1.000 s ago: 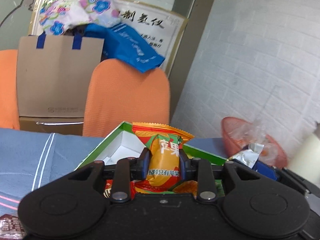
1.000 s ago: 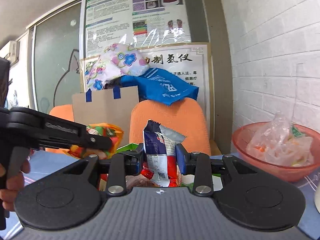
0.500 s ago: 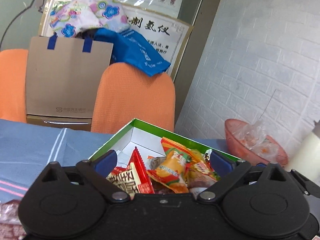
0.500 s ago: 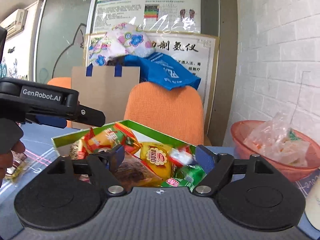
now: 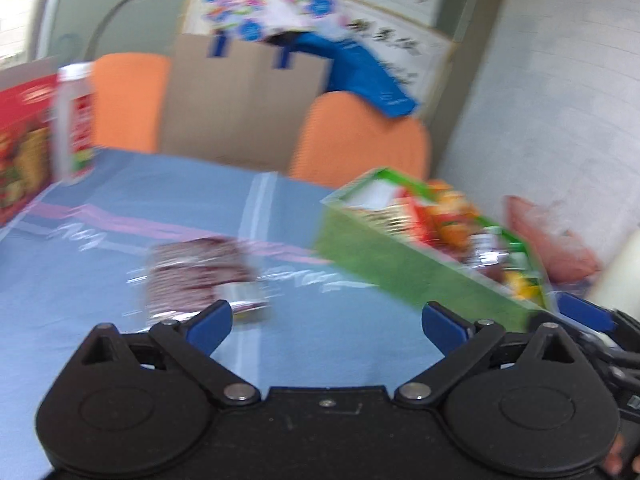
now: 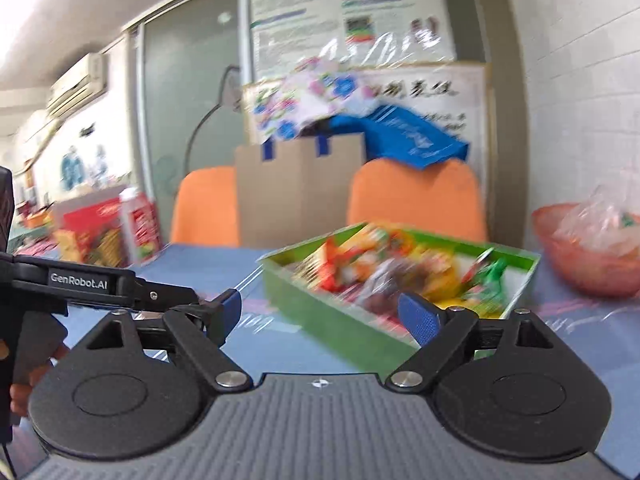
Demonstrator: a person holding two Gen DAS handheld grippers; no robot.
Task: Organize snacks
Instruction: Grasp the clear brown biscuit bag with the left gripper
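Left claw (image 5: 326,322) and right claw (image 6: 320,306) seemingly spread wide, empty

Only one text read cleanly: "GenRobot.AI" in white letters on the black arm of the left gripper (image 6: 228,304), seen from the right wrist view. Above the cardboard box (image 6: 296,188), a framed sign (image 6: 440,92) carried large black Chinese brush characters, too blurred to read. The poster (image 6: 348,12) higher up bore small print, illegible. Left of the box, the red-labelled bottle (image 6: 138,228) and red carton (image 6: 92,232) showed print, unreadable.
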